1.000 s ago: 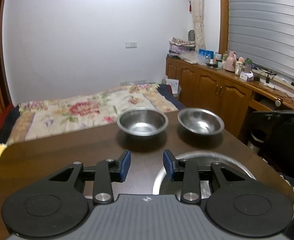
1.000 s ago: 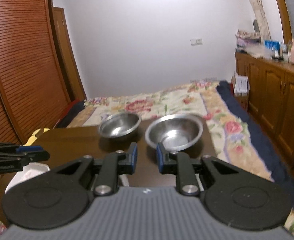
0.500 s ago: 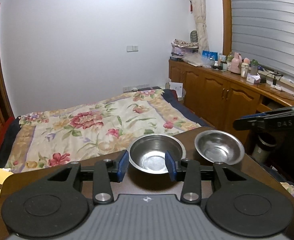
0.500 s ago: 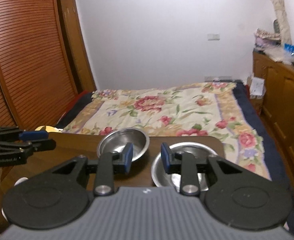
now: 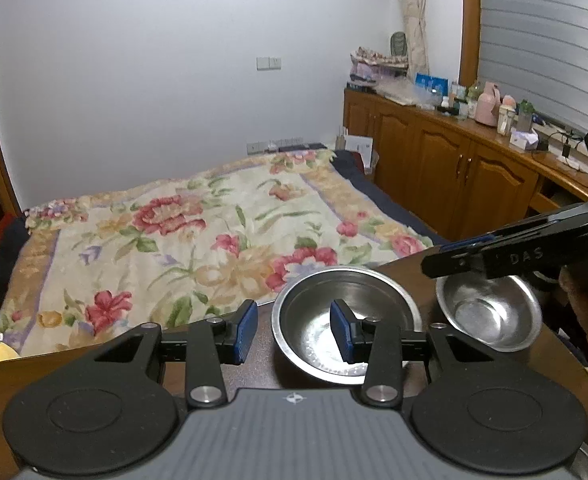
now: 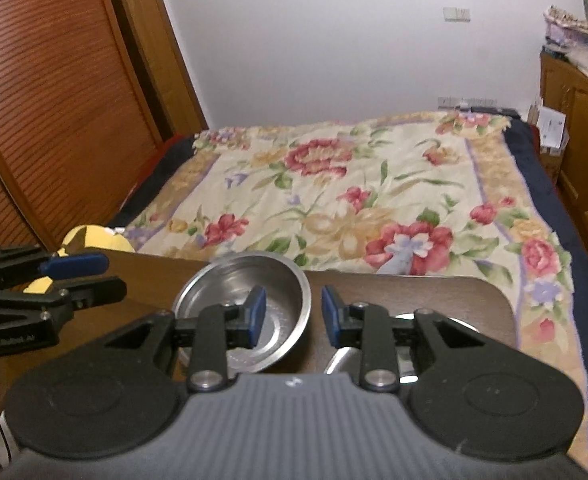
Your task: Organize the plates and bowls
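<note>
Step in hand, as judged: approach to the two steel bowls at the far end of the dark wooden table (image 5: 410,270), before any grasp. The left gripper (image 5: 294,332) is partly open and holds nothing; its jaws straddle the near-left rim of the larger bowl (image 5: 346,320) in the left wrist view, with no pad visibly pressing on the metal. The right gripper (image 6: 289,314) is also partly open and empty; its jaws have just been opening, and nothing is clamped between them, though the larger bowl's right rim sits in line with the gap. The smaller bowl (image 5: 490,312) stands just beside the larger one, on its right, largely hidden under the right gripper's body in the right wrist view. The next move calls for each gripper to descend so one pad goes inside a bowl wall and one outside, then close on the rim. Both bowls stand near the table's far edge, beyond which lies the floral bedspread (image 6: 354,184); pushing forward risks sliding a bowl off. Open table remains on the left side.
</note>
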The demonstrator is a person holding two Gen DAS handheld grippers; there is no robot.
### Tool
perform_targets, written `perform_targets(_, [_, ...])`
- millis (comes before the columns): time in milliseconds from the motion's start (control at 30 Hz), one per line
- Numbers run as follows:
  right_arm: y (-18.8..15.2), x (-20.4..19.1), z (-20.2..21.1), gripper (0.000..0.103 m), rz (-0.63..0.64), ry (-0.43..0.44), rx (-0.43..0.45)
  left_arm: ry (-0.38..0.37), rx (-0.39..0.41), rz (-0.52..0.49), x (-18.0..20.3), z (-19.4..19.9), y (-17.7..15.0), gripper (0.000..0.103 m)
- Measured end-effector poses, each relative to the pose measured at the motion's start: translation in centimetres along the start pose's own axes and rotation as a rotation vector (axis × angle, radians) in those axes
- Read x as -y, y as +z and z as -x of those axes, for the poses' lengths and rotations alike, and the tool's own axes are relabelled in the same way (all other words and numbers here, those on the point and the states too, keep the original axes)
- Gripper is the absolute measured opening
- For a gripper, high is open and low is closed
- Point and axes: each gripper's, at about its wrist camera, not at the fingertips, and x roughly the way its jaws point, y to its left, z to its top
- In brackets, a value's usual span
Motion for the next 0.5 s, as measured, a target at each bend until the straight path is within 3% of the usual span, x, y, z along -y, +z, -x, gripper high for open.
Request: perform_targets(500, [-0.4,0.7,-4.5,0.032,-0.010,0.005,-0.117,-0.037,-0.109,0.046,-0.5,-5.1,-1.3,0.040])
